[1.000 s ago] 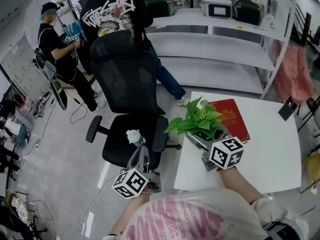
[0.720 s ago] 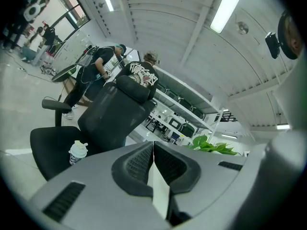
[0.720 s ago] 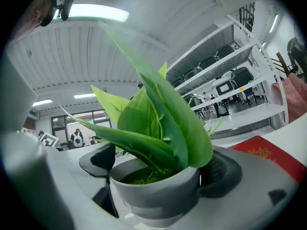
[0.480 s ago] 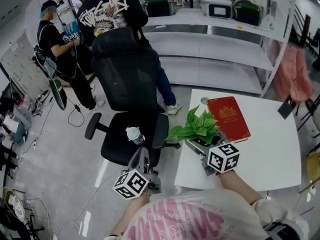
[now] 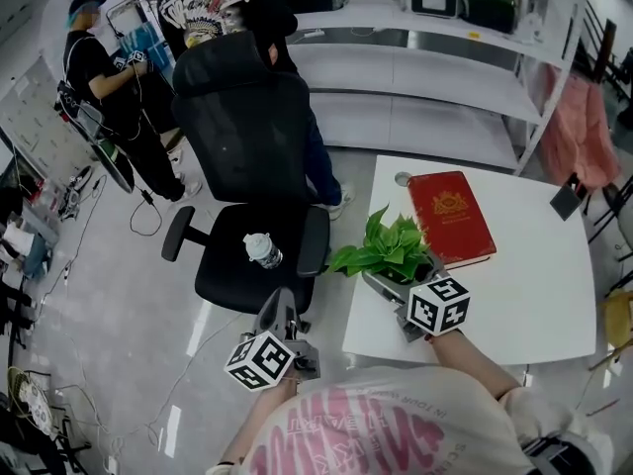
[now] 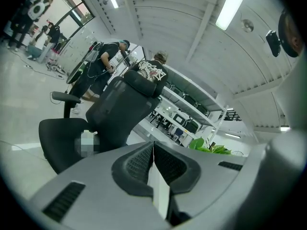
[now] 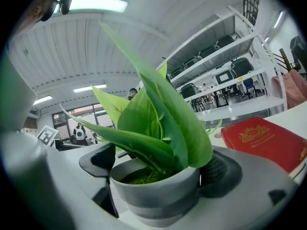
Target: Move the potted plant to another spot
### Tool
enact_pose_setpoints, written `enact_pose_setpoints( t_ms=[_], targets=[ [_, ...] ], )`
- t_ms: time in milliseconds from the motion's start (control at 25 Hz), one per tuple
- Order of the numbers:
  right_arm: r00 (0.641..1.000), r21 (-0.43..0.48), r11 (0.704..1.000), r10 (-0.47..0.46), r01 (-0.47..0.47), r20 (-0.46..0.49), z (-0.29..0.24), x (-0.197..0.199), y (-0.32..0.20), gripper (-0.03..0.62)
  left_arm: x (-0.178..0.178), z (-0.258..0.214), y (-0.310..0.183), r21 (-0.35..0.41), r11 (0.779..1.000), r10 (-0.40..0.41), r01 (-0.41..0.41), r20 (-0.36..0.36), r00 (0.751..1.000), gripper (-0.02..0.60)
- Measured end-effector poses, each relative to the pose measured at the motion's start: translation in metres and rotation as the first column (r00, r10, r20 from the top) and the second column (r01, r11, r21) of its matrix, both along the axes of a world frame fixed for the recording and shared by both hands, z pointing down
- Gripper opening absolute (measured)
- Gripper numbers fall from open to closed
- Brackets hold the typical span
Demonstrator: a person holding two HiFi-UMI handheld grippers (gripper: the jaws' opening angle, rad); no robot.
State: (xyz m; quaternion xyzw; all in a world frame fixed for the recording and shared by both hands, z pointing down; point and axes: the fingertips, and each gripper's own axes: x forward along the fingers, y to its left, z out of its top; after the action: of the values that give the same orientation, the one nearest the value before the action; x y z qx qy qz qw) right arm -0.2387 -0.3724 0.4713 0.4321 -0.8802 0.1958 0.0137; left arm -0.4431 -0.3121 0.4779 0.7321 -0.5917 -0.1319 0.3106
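Observation:
The potted plant has broad green leaves in a small grey pot. It sits near the front left of the white table, with my right gripper shut on the pot; in the right gripper view the jaws press the pot from both sides. My left gripper hangs off the table's left side, above the floor by the chair. Its two ribbed pads meet with nothing between them.
A red book lies just behind the plant, with a small round disc at its far left corner. A black office chair with a water bottle on its seat stands left of the table. People stand behind it; shelves run along the back.
The view has shifted, so the table and chair sit lower in frame. The plant, held in my right gripper, stays near the table's front left. Left gripper barely moved.

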Motion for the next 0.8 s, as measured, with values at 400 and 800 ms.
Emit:
enact_pose_setpoints(
  t_ms=[400, 800],
  targets=[
    [0.999, -0.056, 0.998, -0.03, 0.028, -0.026, 0.028, 0.005, 0.012, 0.552, 0.015, 0.009, 0.001, -0.019, 1.0, 0.016, -0.016, -0.007, 1.0, 0.025],
    [0.997, -0.129, 0.99, -0.06, 0.054, -0.046, 0.042, 0.004, 0.028, 0.552, 0.019, 0.008, 0.018, -0.054, 0.998, 0.015, -0.015, 0.001, 1.0, 0.025]
  ],
)
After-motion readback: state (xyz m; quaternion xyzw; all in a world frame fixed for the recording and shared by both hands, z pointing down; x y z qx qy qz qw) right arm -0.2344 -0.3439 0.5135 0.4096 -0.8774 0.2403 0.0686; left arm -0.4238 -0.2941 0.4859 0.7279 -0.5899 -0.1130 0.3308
